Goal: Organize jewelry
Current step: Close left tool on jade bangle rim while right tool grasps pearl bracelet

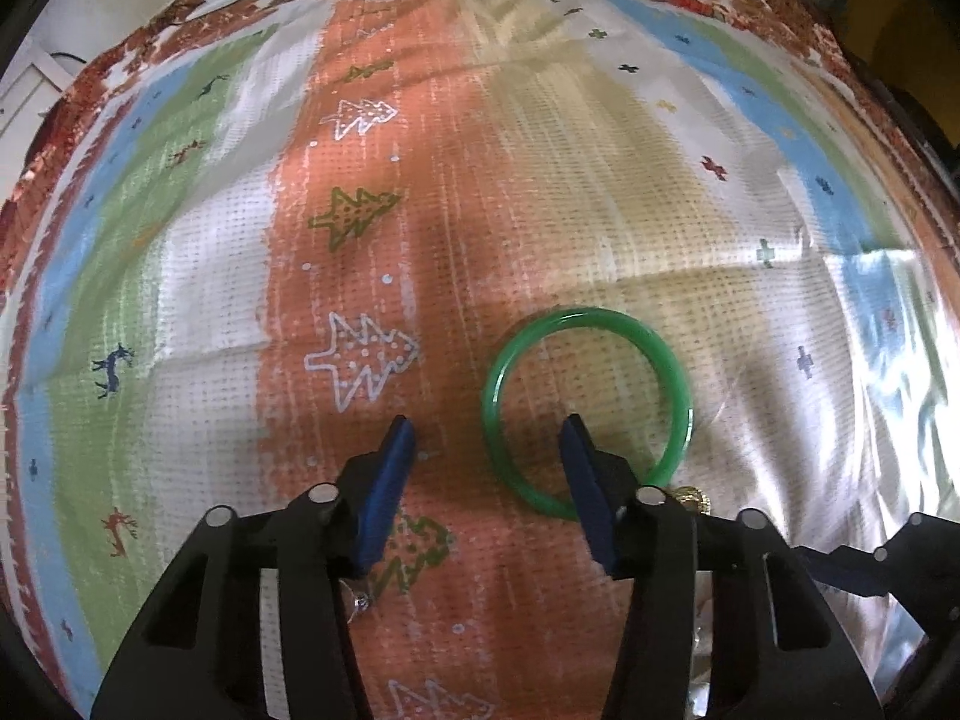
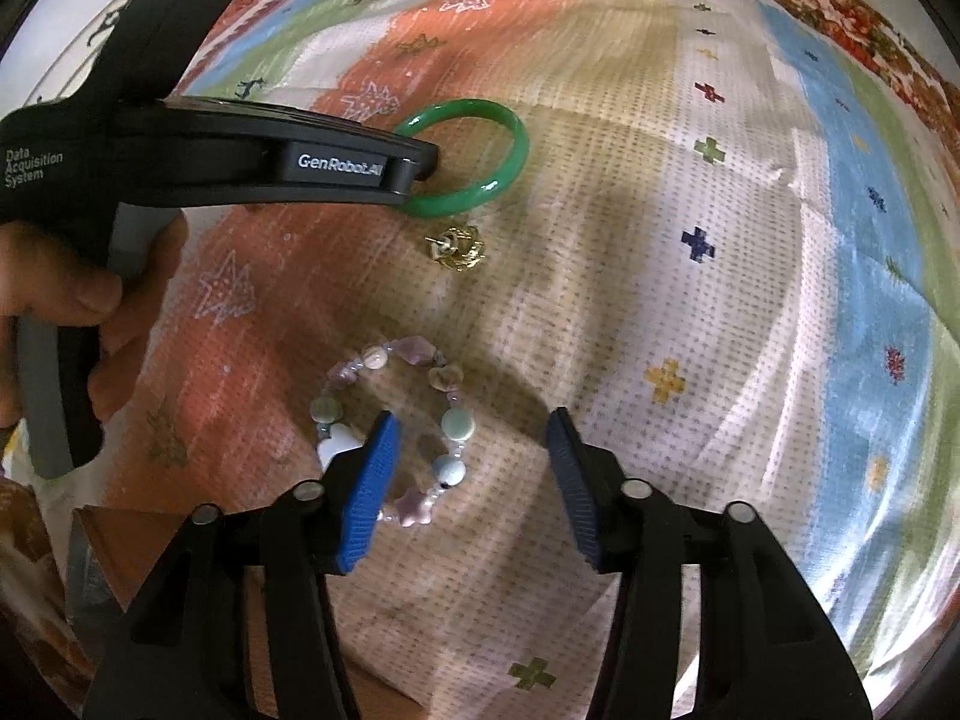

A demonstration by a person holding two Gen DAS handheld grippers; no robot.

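Note:
A green bangle (image 1: 672,372) lies flat on the patterned cloth; it also shows in the right wrist view (image 2: 498,180). My left gripper (image 1: 489,423) is open and empty, its right finger (image 1: 585,480) over the bangle's near rim, its left finger outside the ring. A small gold earring (image 2: 459,249) lies just before the bangle, and shows as a gold glint in the left wrist view (image 1: 693,495). A beaded bracelet (image 2: 393,429) of pastel stones lies near my right gripper (image 2: 471,420), which is open and empty, its left finger (image 2: 369,492) over the bracelet.
The striped tablecloth (image 1: 420,210) with tree and deer prints covers the table. The left gripper's black body (image 2: 240,150) and the hand holding it fill the left of the right wrist view. A brown box corner (image 2: 120,540) sits at lower left.

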